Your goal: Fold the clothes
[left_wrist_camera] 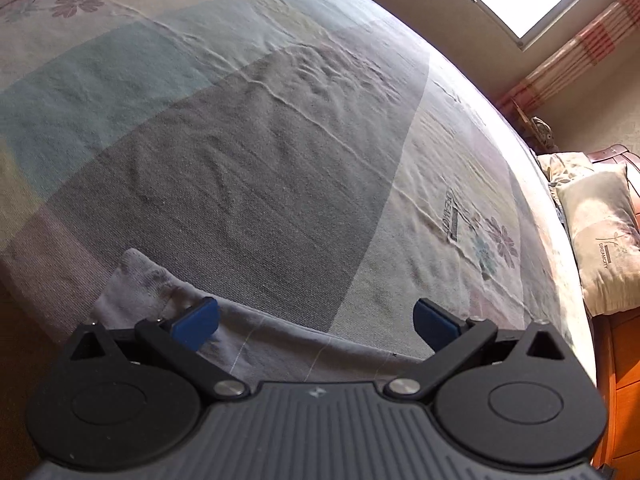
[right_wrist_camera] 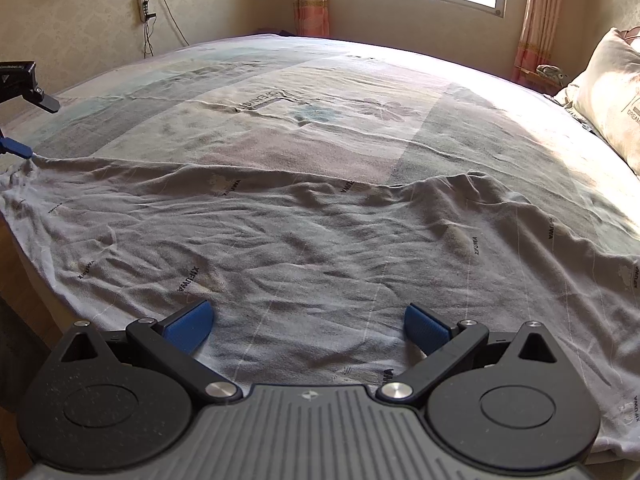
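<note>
Where the left wrist camera looks along its own fingers, the left gripper point(left_wrist_camera: 316, 322) stands wide open with nothing between its blue pads, and only a narrow strip of the grey garment point(left_wrist_camera: 280, 340) shows, running crosswise just under and ahead of the fingertips. A rounded, cuff-like end of the cloth pokes up beyond the left pad at the near corner of the bedsheet point(left_wrist_camera: 248, 152). Beyond lies bare patterned sheet, with a pillow point(left_wrist_camera: 600, 240) off to the right (and a window above it).

Through the right wrist camera, the right gripper point(right_wrist_camera: 308, 328) is likewise spread wide and holds nothing; its pads hang over the garment point(right_wrist_camera: 320, 240), which lies flat but rumpled along the near edge of the bed, its long axis running left to right across the view. The far hem forms a wavy line across the bedsheet point(right_wrist_camera: 320, 80). At the far left edge the left gripper point(right_wrist_camera: 28, 124) shows, open, right at the garment's left end.

So each gripper sits nearest its own end of the cloth, and any fold turns on that crosswise axis; whether a fold already lies in it I cannot tell.
</note>
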Available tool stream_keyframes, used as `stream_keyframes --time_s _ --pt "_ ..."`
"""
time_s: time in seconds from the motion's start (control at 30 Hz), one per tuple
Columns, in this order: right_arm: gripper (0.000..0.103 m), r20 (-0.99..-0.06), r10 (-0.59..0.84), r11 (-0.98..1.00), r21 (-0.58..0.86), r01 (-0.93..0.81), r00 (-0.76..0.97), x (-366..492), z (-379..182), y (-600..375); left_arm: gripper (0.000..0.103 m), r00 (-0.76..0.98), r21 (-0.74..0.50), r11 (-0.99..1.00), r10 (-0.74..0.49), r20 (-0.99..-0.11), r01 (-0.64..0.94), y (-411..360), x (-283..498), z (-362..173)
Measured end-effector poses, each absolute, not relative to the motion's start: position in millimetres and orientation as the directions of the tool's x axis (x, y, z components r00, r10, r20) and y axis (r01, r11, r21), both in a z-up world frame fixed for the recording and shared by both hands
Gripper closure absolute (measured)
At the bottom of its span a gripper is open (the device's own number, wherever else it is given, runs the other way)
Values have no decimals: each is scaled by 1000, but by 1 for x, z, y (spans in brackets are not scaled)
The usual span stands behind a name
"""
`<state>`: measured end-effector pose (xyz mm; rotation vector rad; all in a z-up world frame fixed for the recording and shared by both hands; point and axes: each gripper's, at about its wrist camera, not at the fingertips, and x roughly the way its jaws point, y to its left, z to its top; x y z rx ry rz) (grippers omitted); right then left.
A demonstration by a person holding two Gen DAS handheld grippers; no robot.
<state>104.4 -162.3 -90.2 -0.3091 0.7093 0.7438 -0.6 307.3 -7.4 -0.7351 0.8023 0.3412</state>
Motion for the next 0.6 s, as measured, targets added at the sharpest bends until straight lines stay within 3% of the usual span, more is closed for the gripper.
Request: stream_keyframes --time_s 0.13,0.23,0.33,0.6 --pt "0 -687 520 698 -1 -716 508 101 -86 -161 1 692 -400 783 53 -720 -477 309 -7 60" --pt "0 -688 528 692 9 -722 497 98 -82 -161 1 677 -376 820 20 -736 -432 312 -7 77" --pt "0 -689 537 685 19 -728 487 94 -78 -160 1 649 -373 839 -31 -760 -396 313 -16 55" --pt "0 -721 510 682 6 -732 469 82 -79 -146 1 623 -513 776 -203 -755 -367 317 -37 -57"
